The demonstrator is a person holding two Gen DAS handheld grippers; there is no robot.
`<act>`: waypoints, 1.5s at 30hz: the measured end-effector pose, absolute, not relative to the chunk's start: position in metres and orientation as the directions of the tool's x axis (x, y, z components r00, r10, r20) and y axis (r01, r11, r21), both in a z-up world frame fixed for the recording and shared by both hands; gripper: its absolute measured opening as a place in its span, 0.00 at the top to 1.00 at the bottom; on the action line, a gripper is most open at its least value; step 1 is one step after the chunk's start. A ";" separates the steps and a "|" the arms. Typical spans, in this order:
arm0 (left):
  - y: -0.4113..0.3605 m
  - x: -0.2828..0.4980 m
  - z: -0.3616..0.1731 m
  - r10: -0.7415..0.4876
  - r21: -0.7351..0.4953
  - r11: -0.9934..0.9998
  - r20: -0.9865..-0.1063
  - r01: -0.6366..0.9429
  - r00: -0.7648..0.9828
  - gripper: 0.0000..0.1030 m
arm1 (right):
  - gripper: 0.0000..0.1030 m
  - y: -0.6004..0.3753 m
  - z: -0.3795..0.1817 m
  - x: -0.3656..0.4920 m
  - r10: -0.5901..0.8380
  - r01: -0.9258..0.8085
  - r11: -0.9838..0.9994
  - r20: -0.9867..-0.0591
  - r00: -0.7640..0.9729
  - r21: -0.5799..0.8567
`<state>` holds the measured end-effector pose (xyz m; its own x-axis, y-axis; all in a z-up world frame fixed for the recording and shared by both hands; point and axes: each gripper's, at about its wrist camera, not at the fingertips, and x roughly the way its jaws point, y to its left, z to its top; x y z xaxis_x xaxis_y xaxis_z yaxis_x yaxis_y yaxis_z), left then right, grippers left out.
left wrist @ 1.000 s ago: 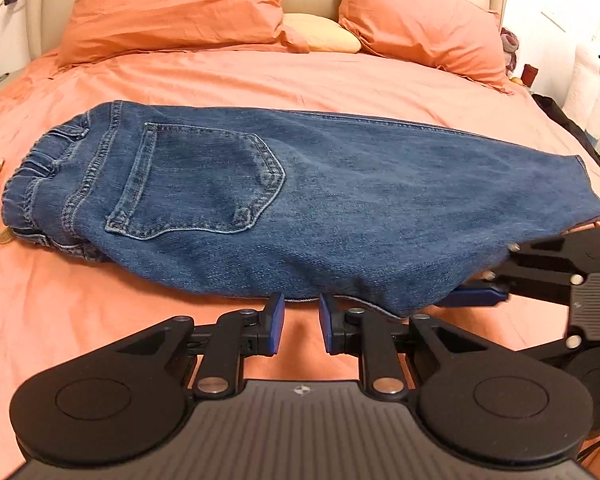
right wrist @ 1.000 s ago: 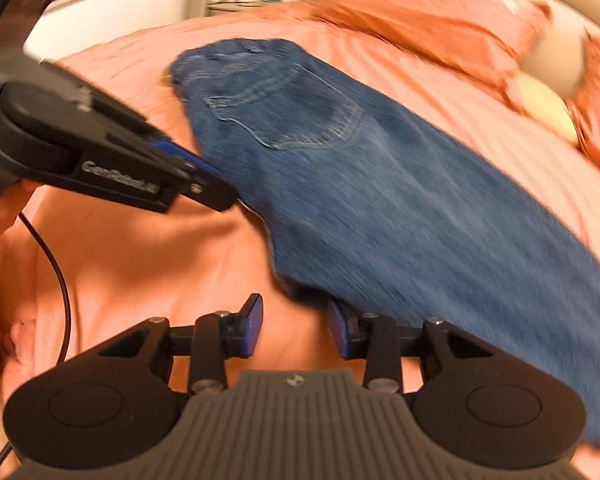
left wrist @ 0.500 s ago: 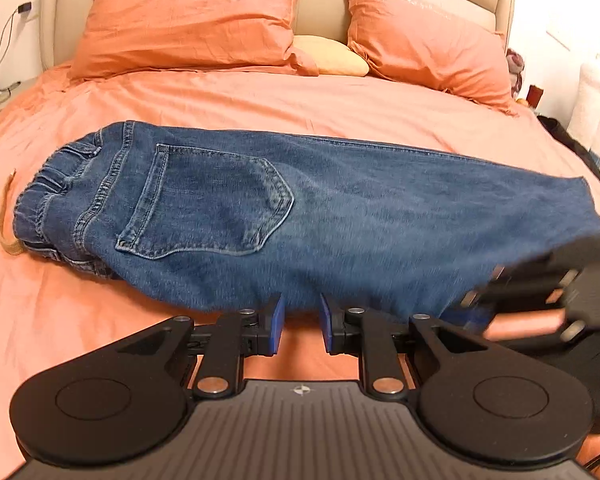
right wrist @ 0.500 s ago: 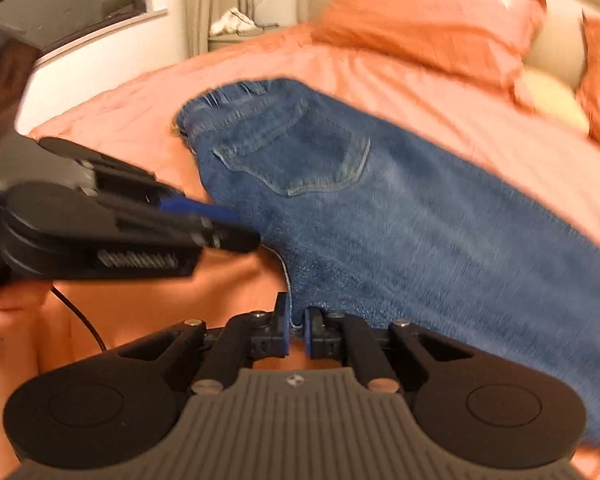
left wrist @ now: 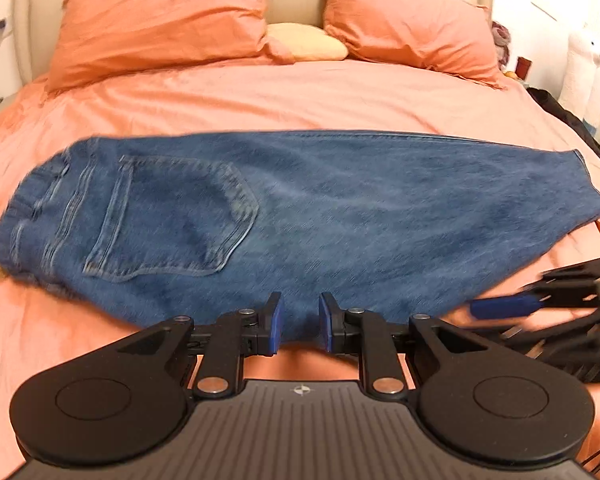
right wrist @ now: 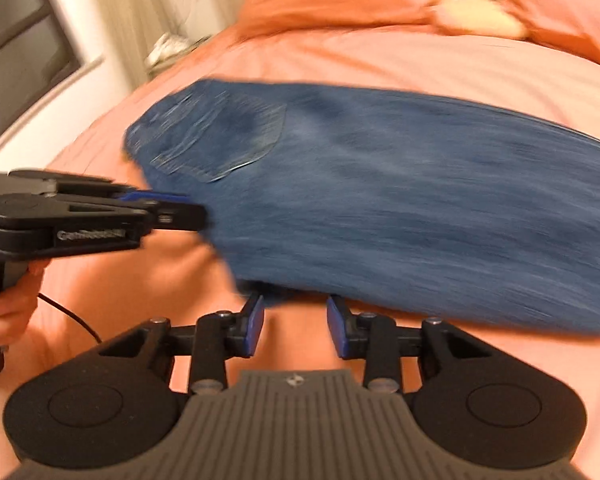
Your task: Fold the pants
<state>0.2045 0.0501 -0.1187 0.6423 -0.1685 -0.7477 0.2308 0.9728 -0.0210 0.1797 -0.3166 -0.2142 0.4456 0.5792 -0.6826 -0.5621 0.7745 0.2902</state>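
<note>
Both grippers slid along the near edge of the jeans since a second ago, and the right gripper pinched shut half a second back; its jaws are now opening, spread just short of the denim with nothing between them. Left gripper has its jaws a little apart, the near edge of the denim in the gap, pads not pressing it as far as I can tell. Jeans lie across the middle of the bed, already doubled leg on leg, waistband toward the left edge. Denim's heavy and floppy, not slippery, so I'd grab hem and waistband corners. Lettering on the left gripper's side is too blurred to read.
</note>
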 end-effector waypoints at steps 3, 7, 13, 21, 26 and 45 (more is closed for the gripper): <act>0.032 0.213 -0.114 -0.158 0.014 0.967 -0.747 0.253 0.646 0.76 | 0.63 -0.376 -0.214 0.184 0.510 -0.443 0.847 -0.681 0.525 0.293; 0.000 0.229 -0.109 -0.184 0.018 0.954 -0.754 0.300 0.631 0.76 | 0.53 -0.466 -0.211 0.198 0.382 -0.213 0.923 -0.688 0.617 0.321; -0.065 0.265 -0.114 -0.255 -0.016 0.921 -0.781 0.390 0.570 0.76 | 0.46 -0.606 -0.210 0.214 0.230 0.124 0.890 -0.668 0.708 0.438; -0.143 0.324 -0.129 -0.326 -0.071 0.884 -0.802 0.462 0.501 0.76 | 0.40 -0.760 -0.235 0.231 0.117 0.400 0.701 -0.649 0.752 0.590; -0.182 0.351 -0.140 -0.363 -0.101 0.863 -0.805 0.494 0.469 0.76 | 0.43 -0.811 -0.269 0.244 0.159 0.456 0.563 -0.632 0.759 0.690; -0.269 0.461 -0.192 -0.310 -0.134 0.906 -0.855 0.402 0.415 0.94 | 0.98 -0.826 -0.289 0.256 0.178 0.376 0.608 -0.581 0.794 0.700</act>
